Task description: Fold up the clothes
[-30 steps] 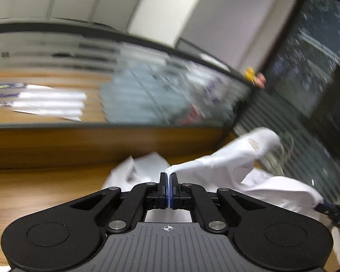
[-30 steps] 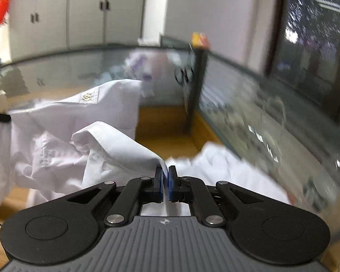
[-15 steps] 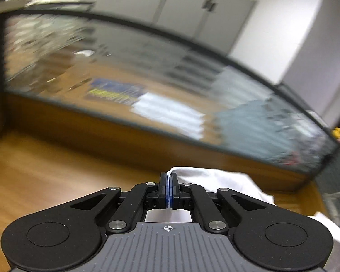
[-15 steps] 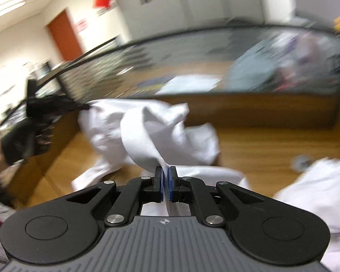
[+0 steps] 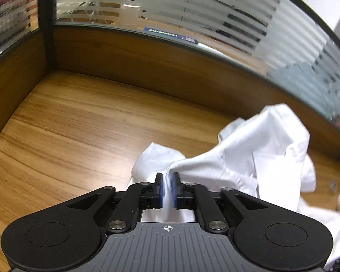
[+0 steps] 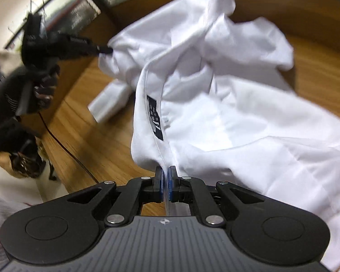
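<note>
White shirt [image 6: 238,104] is lying rumpled and bunched over the wooden desk [image 5: 74,131], a dark label [image 6: 155,120] showing inside its collar. The right gripper [image 6: 166,182] is pinching the collar edge between nearly closed jaws, the cloth spreading ahead of it. The left gripper [image 5: 167,187] is clamping another fold, with the shirt trailing off to its right

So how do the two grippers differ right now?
The left gripper pinches a thick bunch of the white shirt, jaws slightly apart; the right gripper clamps a thin edge near the dark label, jaws nearly closed. Both hold the same shirt.
</note>
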`<act>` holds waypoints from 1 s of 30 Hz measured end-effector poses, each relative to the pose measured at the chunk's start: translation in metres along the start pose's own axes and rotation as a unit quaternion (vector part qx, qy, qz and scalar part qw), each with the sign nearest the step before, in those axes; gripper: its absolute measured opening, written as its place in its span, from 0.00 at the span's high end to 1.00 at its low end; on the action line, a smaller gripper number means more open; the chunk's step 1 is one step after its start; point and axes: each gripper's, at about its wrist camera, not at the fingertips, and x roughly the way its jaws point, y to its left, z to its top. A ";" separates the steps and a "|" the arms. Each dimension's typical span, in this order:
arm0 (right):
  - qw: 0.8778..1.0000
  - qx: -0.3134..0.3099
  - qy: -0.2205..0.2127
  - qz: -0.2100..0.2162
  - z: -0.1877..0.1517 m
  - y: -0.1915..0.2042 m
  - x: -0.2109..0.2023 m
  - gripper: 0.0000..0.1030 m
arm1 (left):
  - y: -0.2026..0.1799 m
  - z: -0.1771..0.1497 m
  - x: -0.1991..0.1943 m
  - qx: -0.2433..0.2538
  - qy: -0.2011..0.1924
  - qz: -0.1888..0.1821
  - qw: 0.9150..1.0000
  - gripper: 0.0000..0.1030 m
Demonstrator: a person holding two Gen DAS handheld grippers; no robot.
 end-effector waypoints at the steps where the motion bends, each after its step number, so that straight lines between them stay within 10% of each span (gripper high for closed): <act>1: 1.000 0.000 0.007 -0.003 0.000 -0.003 0.005 0.95 | -0.002 -0.001 -0.001 0.012 -0.005 -0.002 1.000 0.43; 12: 0.995 0.041 -0.093 -0.003 -0.011 -0.005 -0.071 0.59 | -0.062 -0.011 -0.039 0.171 -0.031 -0.111 0.979 0.19; 20: 0.978 0.099 -0.159 -0.095 -0.053 -0.037 -0.150 0.51 | -0.138 -0.036 -0.037 0.236 0.023 -0.227 0.945 0.19; 30: 0.960 0.154 -0.133 -0.194 -0.133 -0.083 -0.168 0.48 | -0.216 -0.092 -0.043 0.324 0.063 -0.289 0.899 0.19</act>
